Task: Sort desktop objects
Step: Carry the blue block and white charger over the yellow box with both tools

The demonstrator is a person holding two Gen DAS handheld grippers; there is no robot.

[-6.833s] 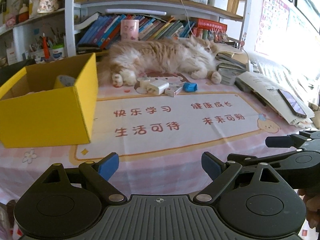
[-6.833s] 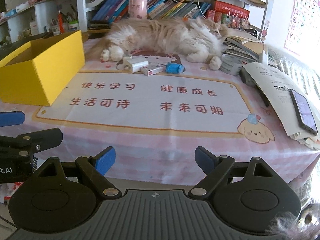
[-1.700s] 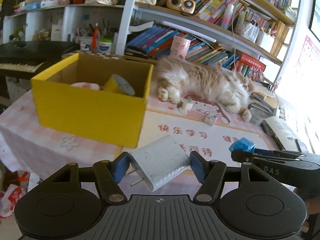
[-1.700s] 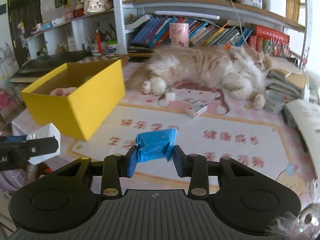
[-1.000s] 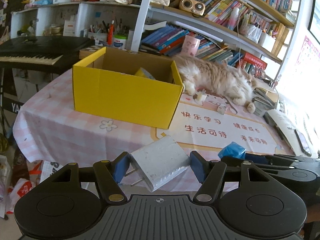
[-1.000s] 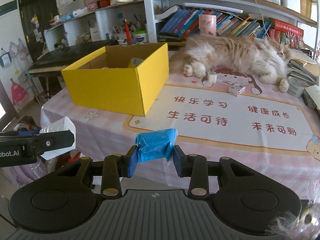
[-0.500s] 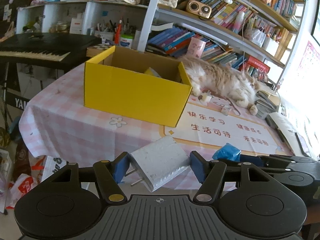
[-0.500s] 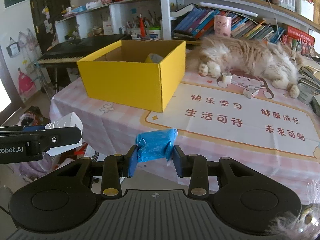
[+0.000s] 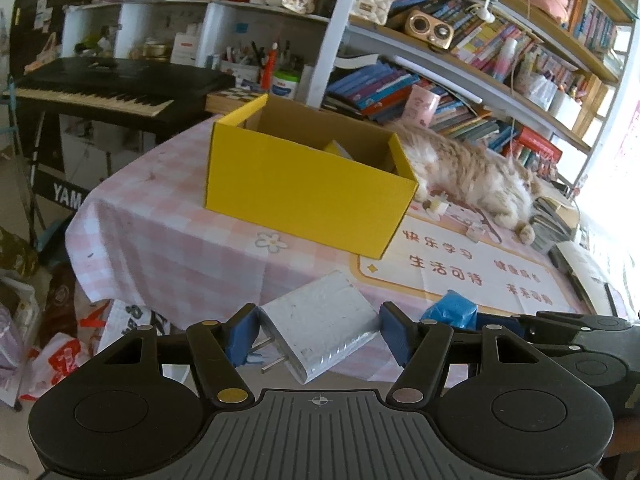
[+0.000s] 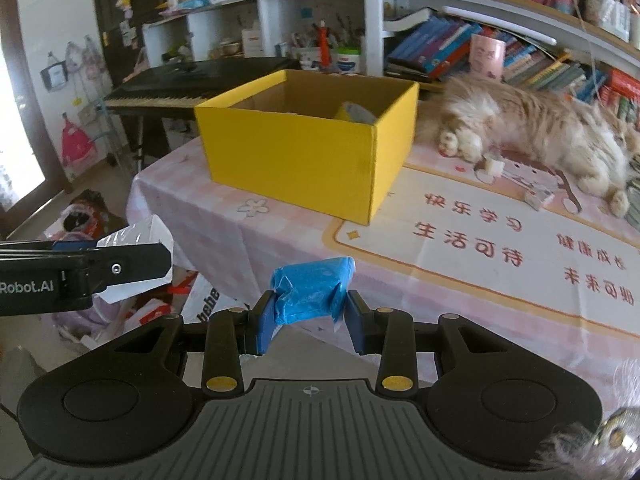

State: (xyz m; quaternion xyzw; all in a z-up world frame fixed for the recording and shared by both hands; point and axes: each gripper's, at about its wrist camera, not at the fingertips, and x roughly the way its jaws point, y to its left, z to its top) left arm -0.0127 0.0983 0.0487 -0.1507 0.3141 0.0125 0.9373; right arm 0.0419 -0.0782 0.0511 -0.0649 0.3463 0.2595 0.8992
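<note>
Carrying two items off the table's edge

Left gripper [image 9: 316,334] clamps a white rectangular plug charger [image 9: 320,326]; right gripper [image 10: 308,314] pinches a crumpled blue plastic packet [image 10: 310,294]. Both hang short of the pink checked tablecloth [image 9: 168,248], where the open yellow cardboard box [image 9: 304,192] stands.

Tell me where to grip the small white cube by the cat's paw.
Grip the small white cube across its left and right faces, coming from above on the mat side. It looks blocky, and the cat lies just behind it, so a front approach likely avoids the paw.
</note>
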